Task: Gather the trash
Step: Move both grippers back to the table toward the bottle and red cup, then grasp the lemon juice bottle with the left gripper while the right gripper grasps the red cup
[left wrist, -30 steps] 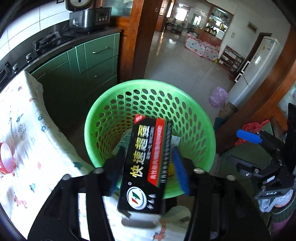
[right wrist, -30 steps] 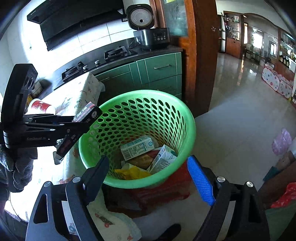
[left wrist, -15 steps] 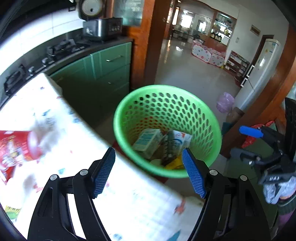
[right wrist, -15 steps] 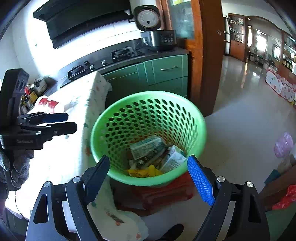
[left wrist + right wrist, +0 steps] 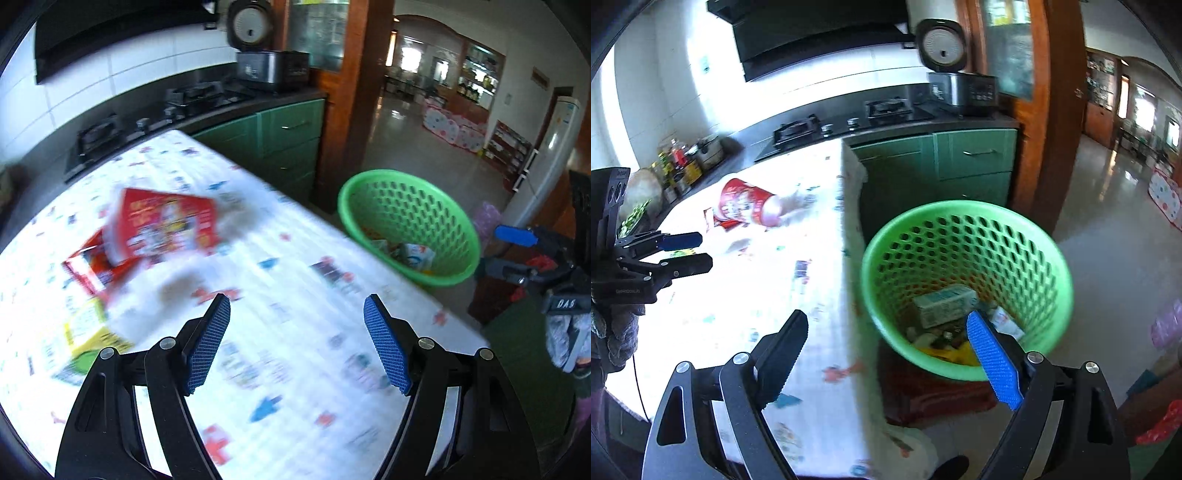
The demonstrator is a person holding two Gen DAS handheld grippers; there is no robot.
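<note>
Left wrist | my left hand-held gripper [image 5: 295, 339] wide open, empty | next: straddle red cup [image 5: 162, 229] squarely on desk [image 5: 295, 369] before closing

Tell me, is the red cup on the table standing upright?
No, the red cup lies on its side on the table.

Green cabinets [image 5: 975, 155], white tiles [image 5: 122, 74], prob. glossy floor [image 5: 1115, 229].

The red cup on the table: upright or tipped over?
Tipped over: the red cup lies on its side on the tablecloth.
</note>
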